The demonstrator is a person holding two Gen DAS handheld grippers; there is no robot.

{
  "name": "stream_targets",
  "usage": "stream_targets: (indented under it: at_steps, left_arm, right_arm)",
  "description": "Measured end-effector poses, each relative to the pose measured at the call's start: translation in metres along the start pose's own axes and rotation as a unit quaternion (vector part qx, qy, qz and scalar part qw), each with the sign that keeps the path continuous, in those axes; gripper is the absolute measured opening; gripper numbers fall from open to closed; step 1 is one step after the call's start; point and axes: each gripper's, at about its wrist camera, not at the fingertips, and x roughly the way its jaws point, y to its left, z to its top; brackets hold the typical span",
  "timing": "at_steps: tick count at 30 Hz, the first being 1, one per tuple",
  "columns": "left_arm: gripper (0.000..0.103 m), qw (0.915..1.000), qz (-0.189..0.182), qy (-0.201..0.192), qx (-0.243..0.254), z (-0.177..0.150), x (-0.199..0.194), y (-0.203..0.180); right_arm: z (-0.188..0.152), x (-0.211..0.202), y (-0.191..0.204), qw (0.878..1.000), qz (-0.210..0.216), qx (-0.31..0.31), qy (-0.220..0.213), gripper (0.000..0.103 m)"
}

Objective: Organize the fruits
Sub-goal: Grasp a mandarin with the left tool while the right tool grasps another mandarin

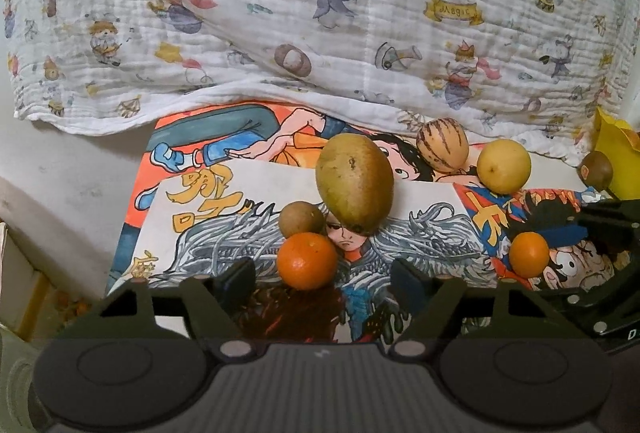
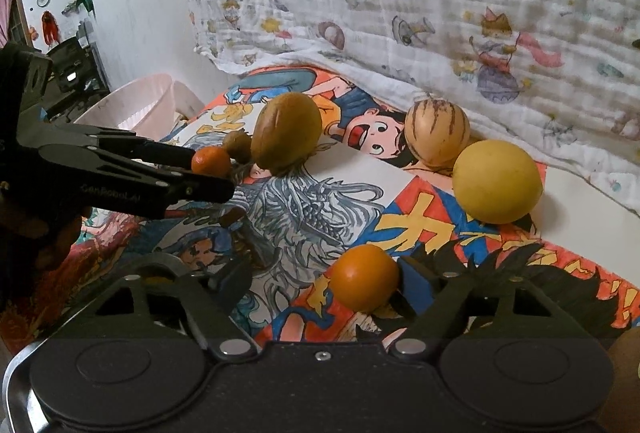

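A smooth round orange [image 1: 307,261] is framed, untouched, by the left gripper [image 1: 322,279]. Another orange [image 2: 363,277] touches one right gripper [image 2: 320,283] finger at 3 o'clock; pressure cannot be told.

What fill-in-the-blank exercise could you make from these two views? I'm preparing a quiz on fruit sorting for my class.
1. The big oval greenish-brown mango rests on drawings done in ____ style.
2. Between the left tongs lies a small round ____ fruit.
3. The striped beige round melon sits right in front of a white printed ____.
4. The smooth round yellow fruit lies nearer the ____ tongs.

Missing words: cartoon; orange; cloth; right
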Motion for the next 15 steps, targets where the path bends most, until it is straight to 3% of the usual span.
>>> stream_targets:
  at_steps: [15]
  left_arm:
    - [0.04,1.0,0.007,-0.003,-0.002,0.0009,0.0041,-0.0014]
  right_arm:
    - [-0.0029,0.0014,0.0075,0.999,-0.027,-0.034,0.0,0.051]
